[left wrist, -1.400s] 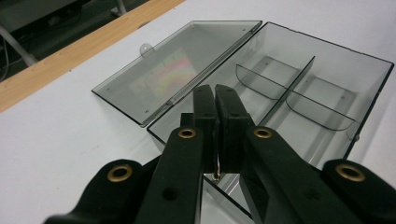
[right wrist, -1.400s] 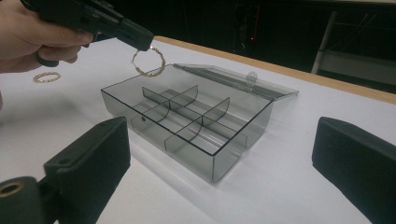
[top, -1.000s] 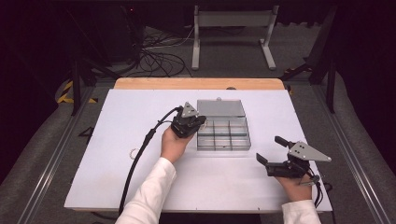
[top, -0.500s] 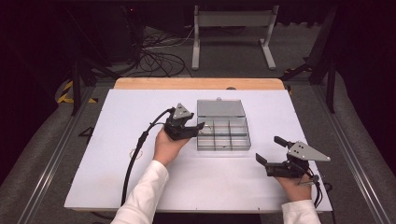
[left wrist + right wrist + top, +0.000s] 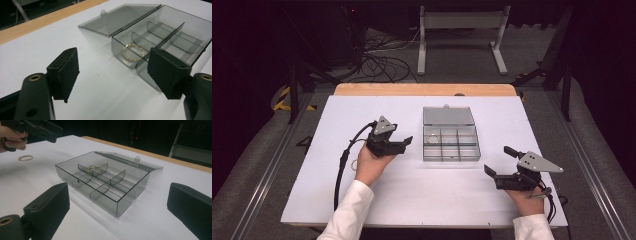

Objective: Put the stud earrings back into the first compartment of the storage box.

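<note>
The left gripper (image 5: 404, 144) has drawn back from the clear divided box (image 5: 451, 141) within the last second; a moment ago it hung over the box's near-left corner, and now it sits just beside the box's left wall, jaws spread and empty. From its own view, one gold ring (image 5: 133, 52) lies in the end compartment nearest it, resting flat on the box floor, apart from the gripper. To my eye that reads as a drop-off just finished: the ring is in, and the hand is backing away.

A second gold ring (image 5: 25, 158) lies on the white worktop (image 5: 337, 200) near the left hand (image 5: 371, 165) (in the high view it is a faint loop at the hand's left side, easy to miss). My guess is that this one goes next, and that the left gripper is well placed to turn down toward it.

The right gripper (image 5: 501, 164) rests on the worktop to the right of the box and well apart from it, jaws wide and holding nothing; it sits where it was a second ago. The box's lid (image 5: 448, 115) lies folded back flat behind it, so every compartment is open from above.
</note>
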The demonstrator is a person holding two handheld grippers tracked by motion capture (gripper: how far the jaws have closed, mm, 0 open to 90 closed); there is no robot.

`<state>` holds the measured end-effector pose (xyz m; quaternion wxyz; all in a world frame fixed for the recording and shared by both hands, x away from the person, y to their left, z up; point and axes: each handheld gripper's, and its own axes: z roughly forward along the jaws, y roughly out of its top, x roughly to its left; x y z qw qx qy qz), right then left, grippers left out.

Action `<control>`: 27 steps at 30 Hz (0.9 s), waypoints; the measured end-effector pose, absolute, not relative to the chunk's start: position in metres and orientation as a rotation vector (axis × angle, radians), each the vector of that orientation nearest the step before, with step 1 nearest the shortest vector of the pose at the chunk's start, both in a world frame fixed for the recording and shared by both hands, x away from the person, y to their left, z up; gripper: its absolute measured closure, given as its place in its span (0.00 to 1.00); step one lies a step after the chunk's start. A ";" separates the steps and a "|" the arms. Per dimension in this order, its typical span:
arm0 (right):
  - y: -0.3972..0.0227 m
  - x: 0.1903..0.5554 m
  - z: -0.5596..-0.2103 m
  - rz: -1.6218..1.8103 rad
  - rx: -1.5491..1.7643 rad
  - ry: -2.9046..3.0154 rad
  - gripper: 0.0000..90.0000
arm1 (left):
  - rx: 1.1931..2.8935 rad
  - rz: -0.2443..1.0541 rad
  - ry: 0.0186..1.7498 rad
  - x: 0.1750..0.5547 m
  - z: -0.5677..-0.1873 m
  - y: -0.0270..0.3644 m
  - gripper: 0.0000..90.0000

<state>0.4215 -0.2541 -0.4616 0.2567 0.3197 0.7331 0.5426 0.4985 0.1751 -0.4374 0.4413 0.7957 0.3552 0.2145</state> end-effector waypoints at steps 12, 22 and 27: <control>-0.252 0.422 -0.462 1.474 0.863 1.993 0.04 | 1.966 0.547 0.900 0.481 -0.440 0.204 0.21; -0.253 0.422 -0.462 1.512 0.855 1.990 0.00 | 1.935 0.584 0.933 0.467 -0.437 0.231 0.18; -0.252 0.421 -0.462 1.509 0.860 1.993 0.00 | 1.945 0.591 0.950 0.460 -0.439 0.245 0.16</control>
